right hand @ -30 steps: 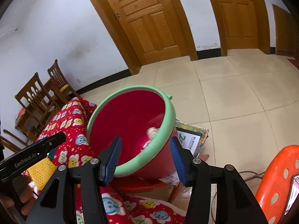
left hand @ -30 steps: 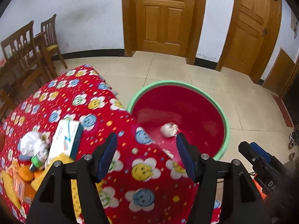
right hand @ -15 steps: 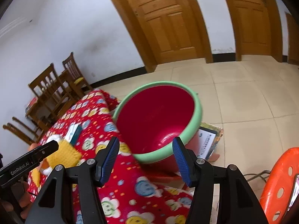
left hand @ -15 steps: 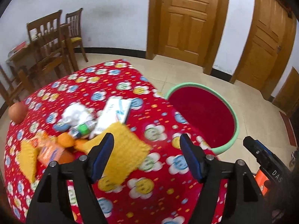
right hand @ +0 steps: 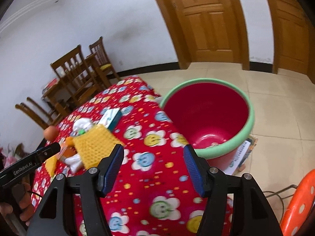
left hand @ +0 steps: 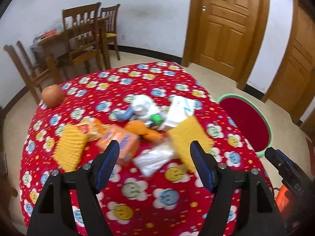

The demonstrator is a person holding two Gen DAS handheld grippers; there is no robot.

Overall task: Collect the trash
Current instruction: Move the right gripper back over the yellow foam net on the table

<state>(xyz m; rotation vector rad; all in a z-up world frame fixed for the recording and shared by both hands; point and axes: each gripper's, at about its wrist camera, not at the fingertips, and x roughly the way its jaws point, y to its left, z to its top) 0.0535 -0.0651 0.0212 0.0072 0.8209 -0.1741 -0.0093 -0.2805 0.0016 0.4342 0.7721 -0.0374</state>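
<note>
Left wrist view showed a red flowered tablecloth (left hand: 157,196) under a blurred trash pile (left hand: 141,125), with the round green-rimmed red bucket (left hand: 254,123) at three o'clock. A second earlier the bucket filled the centre. Left gripper (left hand: 155,157) and right gripper (right hand: 153,163) were wide, empty; the right's jaws were opening.

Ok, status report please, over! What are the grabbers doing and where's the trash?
Left gripper open, empty. Right gripper opening, empty. Trash pile on table, red bin beside it. Nothing in the way, over.
</note>
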